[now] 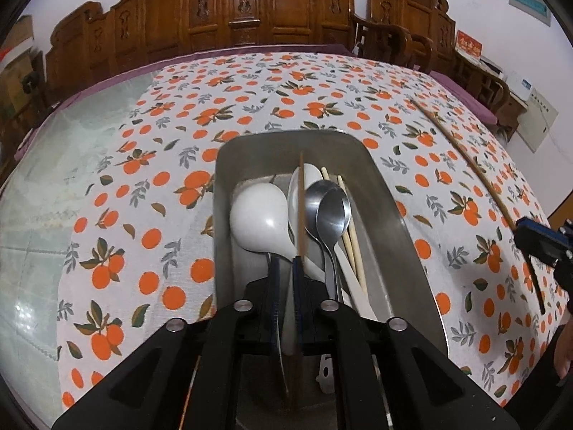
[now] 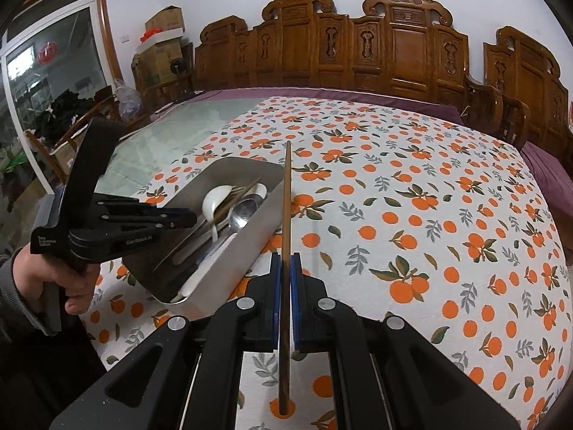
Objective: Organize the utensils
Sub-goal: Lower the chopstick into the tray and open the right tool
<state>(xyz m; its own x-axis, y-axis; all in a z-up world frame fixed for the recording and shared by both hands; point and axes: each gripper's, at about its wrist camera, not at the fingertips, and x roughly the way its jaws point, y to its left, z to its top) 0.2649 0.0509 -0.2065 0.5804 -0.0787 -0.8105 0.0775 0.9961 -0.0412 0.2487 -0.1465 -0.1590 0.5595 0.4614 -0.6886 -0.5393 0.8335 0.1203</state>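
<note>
While the right claw [image 2: 284, 286] pinches a dark chopstick [image 2: 285, 236] lengthwise along its fingers, the metal tray [image 2: 229, 265] lies just to its left; the left claw [image 1: 286, 279], nearly closed around another dark chopstick [image 1: 301, 208], hangs over that tray.

The tray [image 1: 394, 215] in the middle of the left wrist view looks like brushed metal with a dull shine. Inside it, two spoons [image 1: 331, 211] are polished metal and mirror-like, the ladle [image 1: 259, 218] looks like glossy white plastic or ceramic, and the pale chopsticks [image 1: 352, 247] seem smooth wood or bamboo. The dark chopstick [image 2: 285, 215] in the right wrist view is smooth brown wood. The tablecloth [image 2: 429, 197] is matt woven cloth. At the top, the chairs [image 2: 394, 53] are carved, varnished wood.
</note>
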